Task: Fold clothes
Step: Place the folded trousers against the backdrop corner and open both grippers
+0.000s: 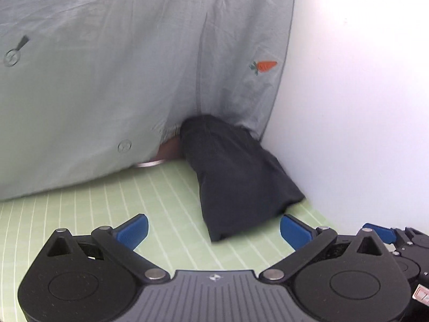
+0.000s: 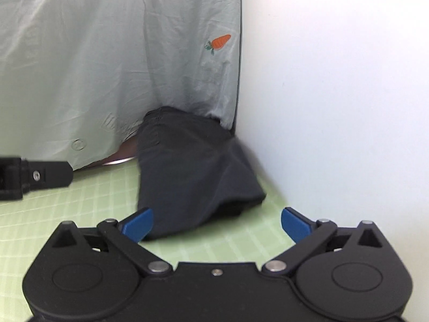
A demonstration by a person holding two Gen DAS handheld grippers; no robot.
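Note:
A dark folded garment [image 1: 236, 177] lies on the green gridded mat [image 1: 161, 193], its far end against a person's pale green shirt [image 1: 107, 80]. My left gripper [image 1: 214, 224] is open, its blue pads [image 1: 135, 232] wide apart on either side of the garment's near end and not pressing on it. In the right wrist view the same garment [image 2: 187, 166] rests on the mat [image 2: 93, 196]. My right gripper [image 2: 217, 216] is open too, and its left pad [image 2: 139, 224] stands close to the cloth's near corner.
The person in the carrot-embroidered shirt [image 2: 107, 53] stands right behind the mat. A white surface [image 1: 348, 107] borders the mat on the right. Part of the right gripper [image 1: 380, 232] shows at the left view's lower right. Part of the left gripper [image 2: 34, 177] shows at the right view's left edge.

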